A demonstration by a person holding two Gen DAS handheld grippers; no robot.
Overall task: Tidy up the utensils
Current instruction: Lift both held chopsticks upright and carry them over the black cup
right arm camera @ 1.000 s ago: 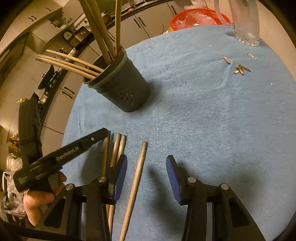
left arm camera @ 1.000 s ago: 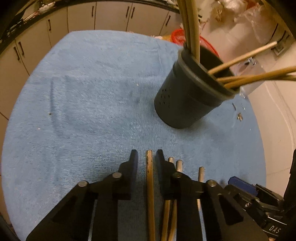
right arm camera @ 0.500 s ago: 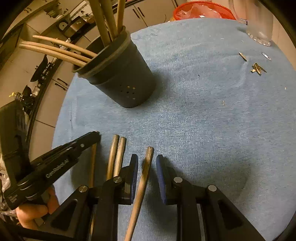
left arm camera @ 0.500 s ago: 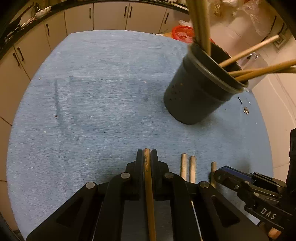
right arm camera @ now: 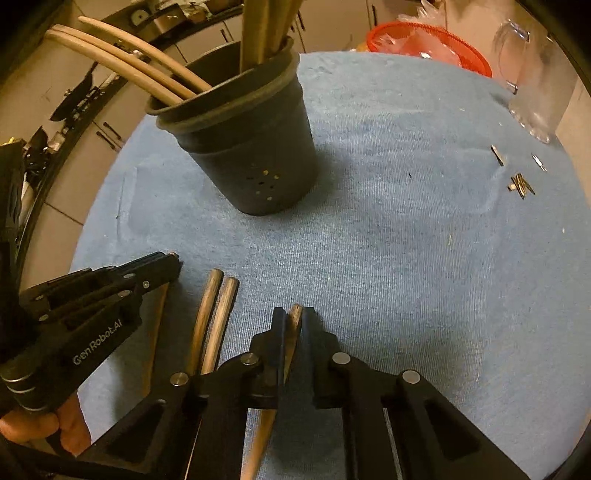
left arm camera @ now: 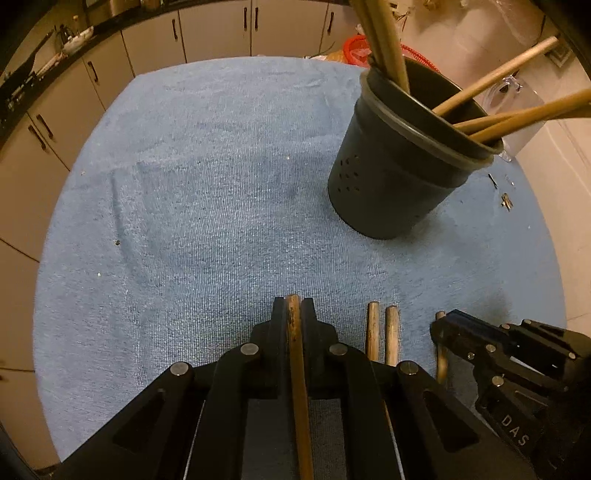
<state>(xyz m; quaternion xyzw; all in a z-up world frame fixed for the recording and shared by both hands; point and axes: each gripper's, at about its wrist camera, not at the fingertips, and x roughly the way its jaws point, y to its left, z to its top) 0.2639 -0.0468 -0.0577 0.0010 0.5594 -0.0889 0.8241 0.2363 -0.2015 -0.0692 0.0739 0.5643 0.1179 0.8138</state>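
Blue towel-covered table (left arm camera: 207,206), round-looking through fisheye, cabinets behind far edge. Dark perforated holder cup (left arm camera: 399,177) upright on towel toward far right part in left wrist view, toward far left in right wrist view (right arm camera: 251,155); stuffed with wooden utensil handles (left arm camera: 384,33) fanning out over rim. Orange basket (right arm camera: 424,40) just past far edge, clear jug (right arm camera: 535,74) at far right edge in right wrist view. Left gripper (left arm camera: 293,308) angled steeply down near near edge, jaws clamped tight on one wooden stick (left arm camera: 295,354), stick end poking just past fingertips, shaft running back between jaws. Same gripper seen from side in right wrist view (right arm camera: 162,266), bare hand (right arm camera: 40,428) on its grip at lower left. Right gripper (right arm camera: 293,317) also angled down near near edge, jaws just been closing, now pinched on another wooden stick (right arm camera: 293,321), tip showing between pads; seen from side in left wrist view (left arm camera: 443,325) at right. Two loose sticks (left arm camera: 382,332) lying side by side, touching, flat on towel between both grippers (right arm camera: 214,317). Small metal bits (right arm camera: 521,184) scattered near right edge of towel, well apart from cup. Pale crumbs dotted across towel.
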